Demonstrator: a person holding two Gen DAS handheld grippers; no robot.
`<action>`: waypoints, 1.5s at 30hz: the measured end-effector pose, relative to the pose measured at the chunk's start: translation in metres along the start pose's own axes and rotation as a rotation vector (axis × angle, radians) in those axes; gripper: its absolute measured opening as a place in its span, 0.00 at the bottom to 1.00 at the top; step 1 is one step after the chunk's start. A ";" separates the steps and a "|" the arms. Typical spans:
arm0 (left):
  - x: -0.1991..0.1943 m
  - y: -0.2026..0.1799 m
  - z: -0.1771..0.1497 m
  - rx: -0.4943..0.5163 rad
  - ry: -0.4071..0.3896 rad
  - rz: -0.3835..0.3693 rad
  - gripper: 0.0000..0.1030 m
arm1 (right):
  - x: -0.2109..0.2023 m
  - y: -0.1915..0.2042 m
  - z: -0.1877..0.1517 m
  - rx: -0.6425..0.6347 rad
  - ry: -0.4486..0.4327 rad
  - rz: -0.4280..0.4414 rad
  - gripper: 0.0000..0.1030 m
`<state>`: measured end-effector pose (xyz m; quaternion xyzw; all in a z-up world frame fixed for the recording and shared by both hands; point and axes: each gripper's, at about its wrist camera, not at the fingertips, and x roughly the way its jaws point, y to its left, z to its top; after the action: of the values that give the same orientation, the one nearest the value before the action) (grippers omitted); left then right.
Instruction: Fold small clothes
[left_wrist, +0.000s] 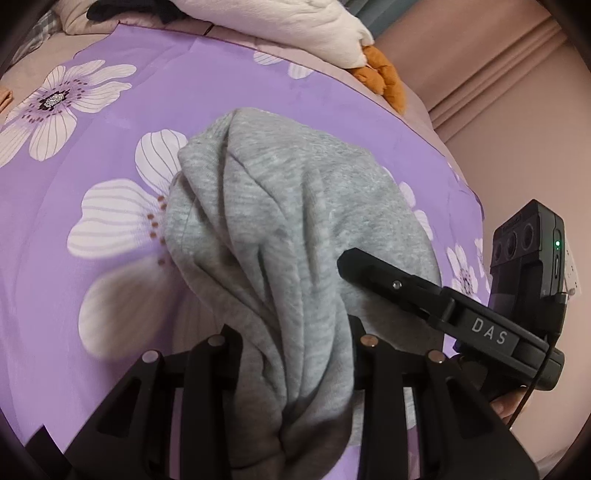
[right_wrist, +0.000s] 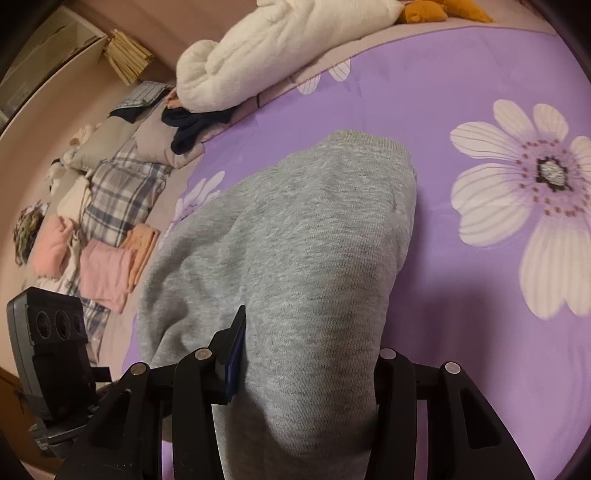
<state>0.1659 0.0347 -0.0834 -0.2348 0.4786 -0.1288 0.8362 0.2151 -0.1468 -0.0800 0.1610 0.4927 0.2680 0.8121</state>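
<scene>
Left wrist view: left gripper (left_wrist: 295, 354) clamped on bunched edge of grey garment (left_wrist: 295, 206); far part rests on purple floral bedspread (left_wrist: 110, 122). Right gripper (left_wrist: 369, 267) alongside.

Right wrist view: right gripper (right_wrist: 306, 354) clamped on same garment (right_wrist: 295, 229). Judged step: near edge gripped, fold beginning. Next: carry edge over evenly.

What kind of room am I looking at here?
Most likely a bedroom: a purple floral bedsheet, a plaid pillow and folded pink clothes stacked beside it.
</scene>
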 end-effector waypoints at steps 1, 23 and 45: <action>-0.003 -0.004 -0.005 0.004 0.005 0.000 0.31 | -0.003 0.002 -0.003 0.000 -0.002 -0.002 0.46; 0.003 -0.039 -0.094 0.049 0.053 0.054 0.31 | -0.031 -0.013 -0.077 0.041 0.035 -0.051 0.46; 0.002 -0.028 -0.103 0.036 0.044 0.078 0.68 | -0.033 -0.029 -0.093 0.072 0.026 -0.096 0.72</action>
<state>0.0789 -0.0175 -0.1152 -0.1980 0.5033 -0.1101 0.8339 0.1287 -0.1901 -0.1153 0.1627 0.5198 0.2128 0.8112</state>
